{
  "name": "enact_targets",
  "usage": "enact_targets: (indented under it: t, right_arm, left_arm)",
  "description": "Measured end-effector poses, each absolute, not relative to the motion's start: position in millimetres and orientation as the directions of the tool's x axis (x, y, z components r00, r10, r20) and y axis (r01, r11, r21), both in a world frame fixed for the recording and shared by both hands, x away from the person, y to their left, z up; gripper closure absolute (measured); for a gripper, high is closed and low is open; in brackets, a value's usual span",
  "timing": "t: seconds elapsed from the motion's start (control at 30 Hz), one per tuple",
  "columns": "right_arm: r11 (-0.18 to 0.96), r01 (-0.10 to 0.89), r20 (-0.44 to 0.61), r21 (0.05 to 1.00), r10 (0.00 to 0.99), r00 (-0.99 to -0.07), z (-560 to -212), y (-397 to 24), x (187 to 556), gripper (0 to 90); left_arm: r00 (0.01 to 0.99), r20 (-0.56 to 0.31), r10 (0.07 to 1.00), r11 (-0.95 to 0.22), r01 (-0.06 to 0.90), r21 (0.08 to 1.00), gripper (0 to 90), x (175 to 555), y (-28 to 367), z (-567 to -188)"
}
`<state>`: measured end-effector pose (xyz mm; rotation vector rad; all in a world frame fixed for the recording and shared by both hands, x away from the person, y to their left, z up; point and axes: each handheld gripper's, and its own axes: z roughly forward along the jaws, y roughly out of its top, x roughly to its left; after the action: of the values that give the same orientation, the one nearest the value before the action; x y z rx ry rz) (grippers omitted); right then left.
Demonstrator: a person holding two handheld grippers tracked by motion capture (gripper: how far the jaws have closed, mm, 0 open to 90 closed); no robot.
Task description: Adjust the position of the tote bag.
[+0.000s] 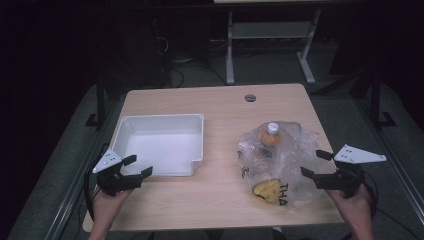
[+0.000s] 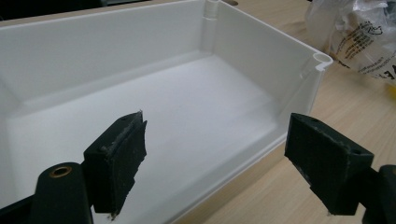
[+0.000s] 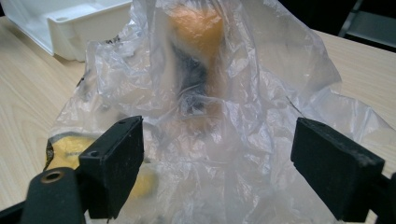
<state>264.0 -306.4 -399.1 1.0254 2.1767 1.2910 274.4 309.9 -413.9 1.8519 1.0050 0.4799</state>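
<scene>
My right gripper (image 1: pixel 316 163) has its jaws wide apart, the bag (image 1: pixel 280 155) just ahead of them on the surface (image 1: pixel 220 120), unpinched. The bag's long axis runs away from me, bottle (image 1: pixel 271 131) cap at the far end, a yellow thing (image 1: pixel 267 190) at the near end. My left gripper (image 1: pixel 136 166) is open too, over the tray's (image 1: pixel 200 145) near rim. The right gripper view shows the bag's creases (image 3: pixel 224 116); the high view shows the cap.

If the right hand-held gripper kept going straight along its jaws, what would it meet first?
Most likely the clear plastic bag: it lies directly ahead of the open right hand-held gripper, though the exact gap is hard to judge.
</scene>
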Motion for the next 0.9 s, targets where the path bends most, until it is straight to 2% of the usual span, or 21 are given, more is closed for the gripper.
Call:
enact_targets:
  t: [0.33, 0.6, 0.9]
  right_arm:
    - [0.305, 0.374, 0.015, 0.876, 0.758, -0.653, -398.9, -307.1, 263.8, 16.6]
    - [0.299, 0.377, 0.019, 0.877, 0.762, -0.648, -396.7, -308.8, 261.8, 16.1]
    - [0.311, 0.370, 0.007, 0.875, 0.758, -0.652, -393.8, -307.4, 260.3, 16.1]
  left_arm:
    - [0.586, -0.099, 0.804, -0.217, 0.444, 0.869, 19.7, 277.4, 312.5, -414.3]
    - [0.628, -0.089, 0.773, -0.250, 0.431, 0.867, 19.4, 279.2, 301.0, -409.1]
    - [0.656, -0.107, 0.747, -0.237, 0.413, 0.879, 19.1, 281.4, 292.3, -393.6]
